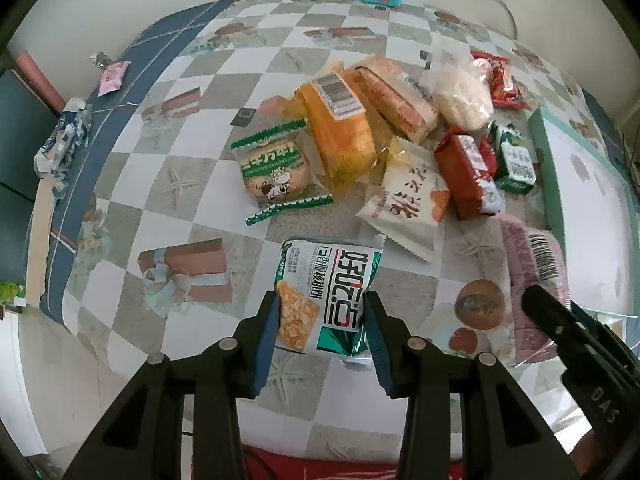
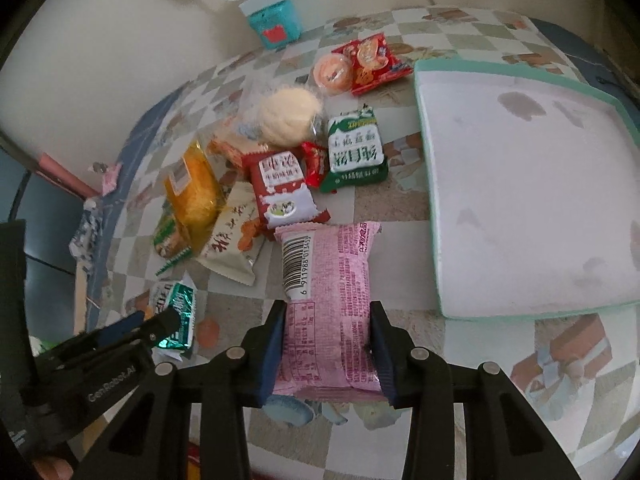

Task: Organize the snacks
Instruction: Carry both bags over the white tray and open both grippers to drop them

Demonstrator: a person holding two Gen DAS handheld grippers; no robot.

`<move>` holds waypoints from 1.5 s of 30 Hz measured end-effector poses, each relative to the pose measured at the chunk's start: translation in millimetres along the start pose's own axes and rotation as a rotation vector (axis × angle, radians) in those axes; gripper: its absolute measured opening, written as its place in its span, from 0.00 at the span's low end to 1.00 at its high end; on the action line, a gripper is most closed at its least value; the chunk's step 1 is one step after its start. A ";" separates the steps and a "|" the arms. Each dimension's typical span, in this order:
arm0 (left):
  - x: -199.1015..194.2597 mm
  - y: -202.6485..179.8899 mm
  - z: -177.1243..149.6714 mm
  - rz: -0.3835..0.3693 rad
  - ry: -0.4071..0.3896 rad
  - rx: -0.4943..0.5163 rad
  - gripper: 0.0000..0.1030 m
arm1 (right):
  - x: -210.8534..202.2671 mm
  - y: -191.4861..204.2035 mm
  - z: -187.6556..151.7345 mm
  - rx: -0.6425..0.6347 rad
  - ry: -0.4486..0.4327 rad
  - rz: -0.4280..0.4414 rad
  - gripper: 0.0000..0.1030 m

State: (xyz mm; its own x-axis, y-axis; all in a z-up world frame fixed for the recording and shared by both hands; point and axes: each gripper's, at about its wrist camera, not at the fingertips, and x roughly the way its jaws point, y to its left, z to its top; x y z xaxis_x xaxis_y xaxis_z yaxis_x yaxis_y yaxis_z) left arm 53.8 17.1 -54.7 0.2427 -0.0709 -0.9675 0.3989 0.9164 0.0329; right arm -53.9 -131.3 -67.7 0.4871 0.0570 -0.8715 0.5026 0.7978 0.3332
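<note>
Left claw (image 1: 322, 326) tight on green packet (image 1: 326, 292); right claw (image 2: 328, 344) on pink packet (image 2: 328, 300)

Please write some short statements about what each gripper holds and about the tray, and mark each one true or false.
1. The left gripper is shut on a green and white snack packet. True.
2. The right gripper holds a red packet. False: it is shut on a pink packet with a barcode.
3. The white tray with a green rim already holds several snacks. False: no snack lies in it.
4. A pile of snacks lies on the checkered tablecloth beyond the grippers. True.
5. The teal box stands in the tray. False: it stands at the wall, apart from the tray.
</note>
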 end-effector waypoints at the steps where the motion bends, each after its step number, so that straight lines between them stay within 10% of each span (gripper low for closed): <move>1: -4.0 -1.6 0.4 0.001 -0.009 0.000 0.42 | -7.6 -0.7 0.5 0.004 -0.025 0.001 0.41; 19: -45.5 -104.0 38.3 -0.040 -0.126 0.058 0.42 | -60.1 -53.6 47.4 0.160 -0.280 -0.166 0.41; 45: -11.5 -284.7 77.4 -0.134 -0.191 0.321 0.42 | -64.2 -227.3 96.3 0.532 -0.333 -0.408 0.41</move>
State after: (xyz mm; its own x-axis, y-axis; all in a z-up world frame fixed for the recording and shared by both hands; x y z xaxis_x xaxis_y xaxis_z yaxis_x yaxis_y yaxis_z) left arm 5.9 -273.5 -33.5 0.3175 -0.2814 -0.9055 0.6873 0.7262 0.0153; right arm -130.6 -374.0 -52.8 0.3361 -0.4332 -0.8363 0.9260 0.3140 0.2095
